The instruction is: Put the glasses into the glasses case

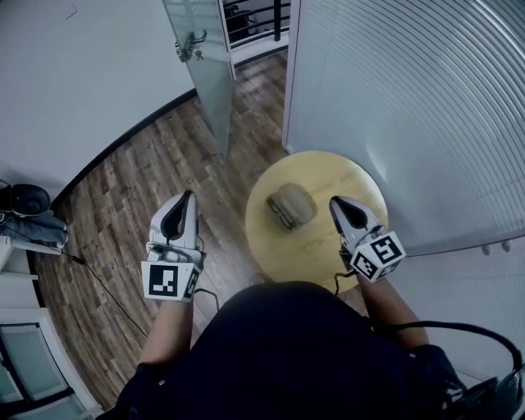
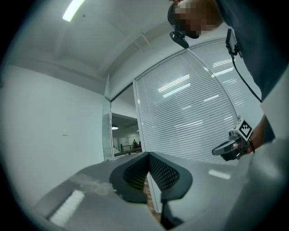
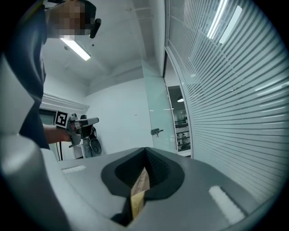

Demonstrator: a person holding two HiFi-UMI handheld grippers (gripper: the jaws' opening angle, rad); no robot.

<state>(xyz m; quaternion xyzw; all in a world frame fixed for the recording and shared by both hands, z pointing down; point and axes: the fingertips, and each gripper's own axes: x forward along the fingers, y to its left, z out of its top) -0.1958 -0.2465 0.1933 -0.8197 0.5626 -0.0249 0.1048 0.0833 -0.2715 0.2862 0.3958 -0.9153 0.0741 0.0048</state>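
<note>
My left tongs [image 1: 185, 201] and right tongs [image 1: 340, 205] are both pressed together, empty. The closed glasses case [image 1: 290, 205] lies on the worktop [image 1: 328, 172] between them, nearer the right tongs. The glasses I do not see.

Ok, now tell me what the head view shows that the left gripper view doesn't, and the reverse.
Head view only: the round table with the glasses case lying on it, and the wooden floor. Left gripper view only: the ceiling light strip and the ribbed inner faces of the left claw, its jaws shut and empty. Both: the right claw, the slatted blind wall and the glass door.
</note>
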